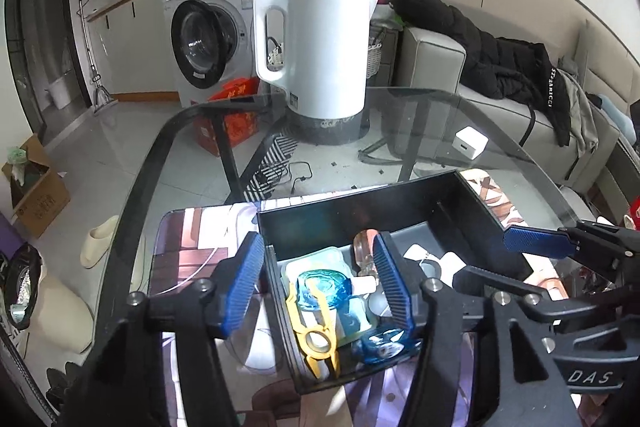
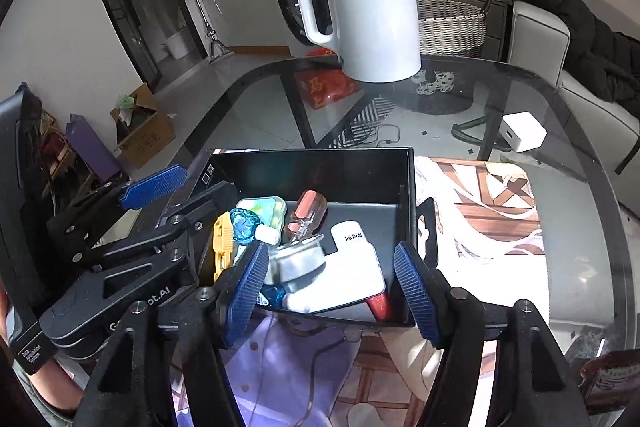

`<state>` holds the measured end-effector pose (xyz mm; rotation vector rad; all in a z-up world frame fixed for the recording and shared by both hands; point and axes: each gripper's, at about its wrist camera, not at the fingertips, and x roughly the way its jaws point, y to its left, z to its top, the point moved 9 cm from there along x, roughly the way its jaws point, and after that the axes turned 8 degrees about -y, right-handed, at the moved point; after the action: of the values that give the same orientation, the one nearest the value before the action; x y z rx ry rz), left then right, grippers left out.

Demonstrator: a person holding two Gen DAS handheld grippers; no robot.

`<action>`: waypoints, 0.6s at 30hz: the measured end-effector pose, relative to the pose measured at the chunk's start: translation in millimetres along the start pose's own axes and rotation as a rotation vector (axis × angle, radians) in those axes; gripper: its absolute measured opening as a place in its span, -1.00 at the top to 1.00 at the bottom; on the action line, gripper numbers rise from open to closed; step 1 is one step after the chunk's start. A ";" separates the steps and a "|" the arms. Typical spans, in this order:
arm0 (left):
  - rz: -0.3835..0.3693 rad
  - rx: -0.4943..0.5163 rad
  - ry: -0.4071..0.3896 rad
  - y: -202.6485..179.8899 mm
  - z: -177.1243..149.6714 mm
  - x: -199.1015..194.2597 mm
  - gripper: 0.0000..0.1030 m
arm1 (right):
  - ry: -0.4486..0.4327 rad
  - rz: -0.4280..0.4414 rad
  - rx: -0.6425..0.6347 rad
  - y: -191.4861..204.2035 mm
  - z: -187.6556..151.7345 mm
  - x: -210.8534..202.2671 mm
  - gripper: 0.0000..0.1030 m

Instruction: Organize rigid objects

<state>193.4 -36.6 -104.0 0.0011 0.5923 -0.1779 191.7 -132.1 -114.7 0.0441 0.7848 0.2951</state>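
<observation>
Left gripper (image 1: 320, 287) released, straddling black box (image 1: 340, 223) wall, right gripper (image 2: 332, 287) released above box contents

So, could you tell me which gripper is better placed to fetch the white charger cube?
Probably the right gripper: its jaws are open and empty, and the white charger cube lies on the glass table on its side of the black box.

Both grippers (image 1: 320, 283) (image 2: 332, 287) open, angled down

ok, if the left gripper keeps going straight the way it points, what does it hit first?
Most likely the clutter in the black box: the left gripper is open and angled down over it, with the blue bottle and yellow tool between its fingers. Which comes first is hard to judge; depth is unclear.
</observation>
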 end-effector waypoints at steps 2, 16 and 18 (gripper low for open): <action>0.029 0.013 -0.026 -0.8 3.9 -7.9 -0.14 | -0.014 0.001 0.001 -0.1 1.1 -5.0 -0.31; 0.137 -0.016 -0.287 3.0 29.2 -86.5 -0.59 | -0.212 0.019 0.021 1.5 14.7 -69.3 -0.60; 0.127 -0.024 -0.301 2.1 27.4 -94.7 -0.64 | -0.249 0.006 0.022 1.5 13.1 -81.0 -0.72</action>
<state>131.8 -20.2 -28.7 -0.0110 0.2926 -0.0458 146.4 -152.2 -49.3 0.1023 0.5413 0.2805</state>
